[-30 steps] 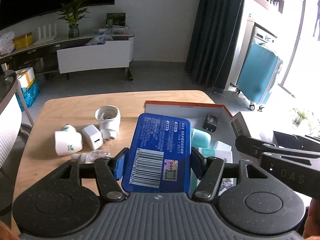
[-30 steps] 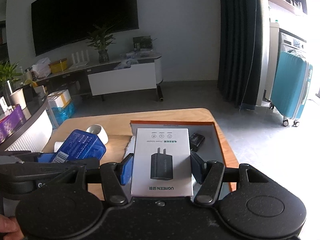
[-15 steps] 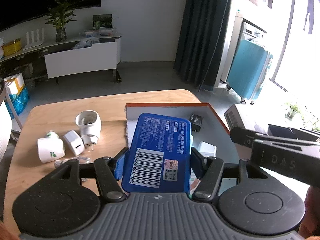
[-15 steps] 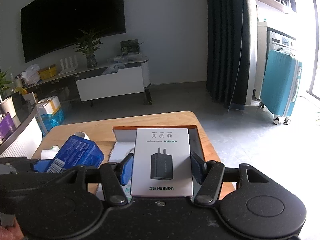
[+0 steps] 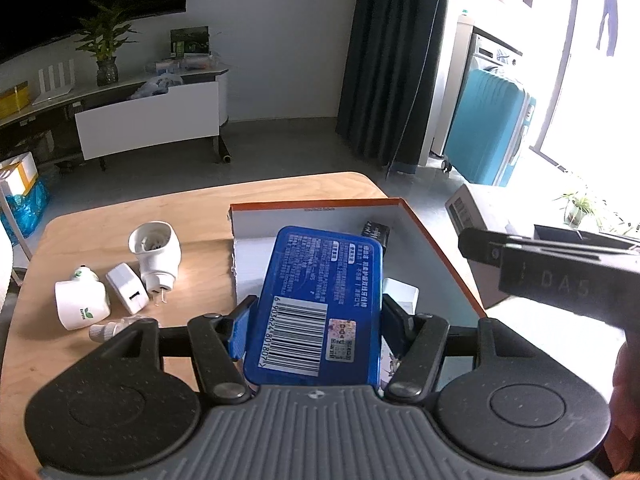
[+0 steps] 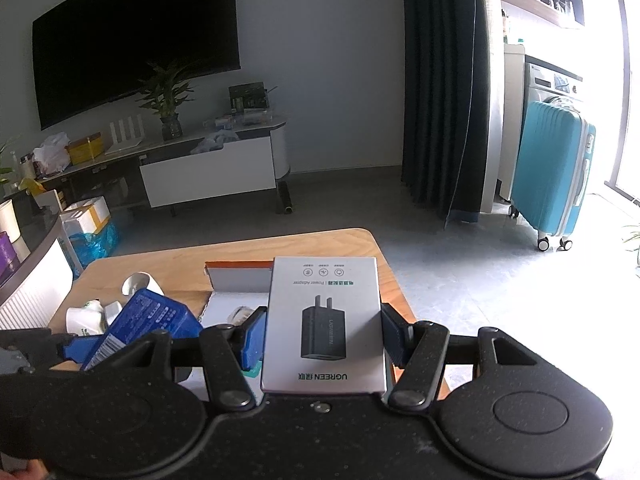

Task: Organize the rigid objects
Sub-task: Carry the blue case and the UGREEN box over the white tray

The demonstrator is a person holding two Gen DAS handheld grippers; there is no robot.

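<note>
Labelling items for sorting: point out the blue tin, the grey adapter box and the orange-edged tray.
blue tin [image 5: 320, 296]: left wrist view, its printed back.
grey adapter box [image 6: 324, 320]: right wrist view, its printed face.
orange-edged tray [image 5: 440, 248]: left wrist view, its right wall.

Left gripper, its blue pads pressed against both long sides of a blue tin, barcode face up. The tin is held above an open orange-rimmed box on a wooden table. Inside the box: a small black item near the far wall and a white block beside the tin. Left of the box: a white plug-in device, a white charger, a white cup. At right: the right gripper, side-on.
</note>
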